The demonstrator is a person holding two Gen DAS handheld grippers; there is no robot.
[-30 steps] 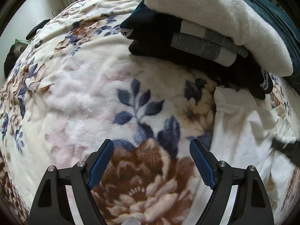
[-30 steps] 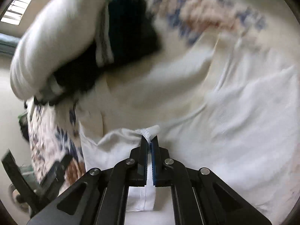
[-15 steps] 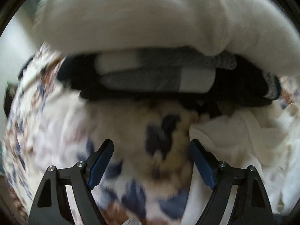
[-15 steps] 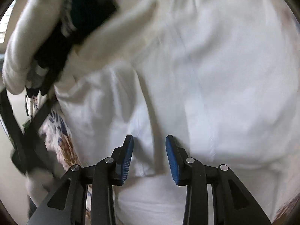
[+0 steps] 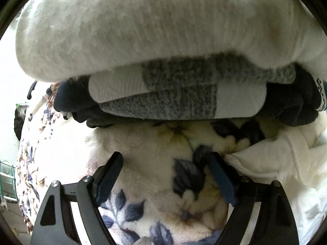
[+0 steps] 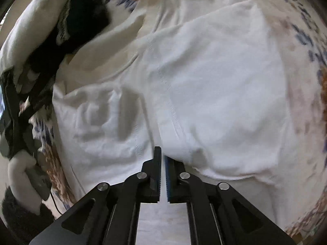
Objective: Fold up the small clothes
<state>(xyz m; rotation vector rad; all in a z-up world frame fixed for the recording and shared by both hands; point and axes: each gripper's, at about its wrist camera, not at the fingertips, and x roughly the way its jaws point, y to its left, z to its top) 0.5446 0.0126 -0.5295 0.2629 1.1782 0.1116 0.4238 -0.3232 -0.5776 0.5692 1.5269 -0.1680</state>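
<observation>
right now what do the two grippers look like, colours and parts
Both are alike: the left gripper and the right gripper have black, angular plastic frames with triangular cut-outs and round silver screw heads at the joints. Their fingers are black outside with blue ribbed pads on the inner faces. In the right wrist view, a thin dark cable trails from the left gripper's body.

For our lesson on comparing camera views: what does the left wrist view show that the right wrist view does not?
Left wrist only: the grey-and-white folded piece in the stack. Right wrist only: the garment's long seam, and the right tool, its jaws just closed to a narrow slit over the cloth. Both: the white garment, the floral blanket, the cream top layer.
</observation>
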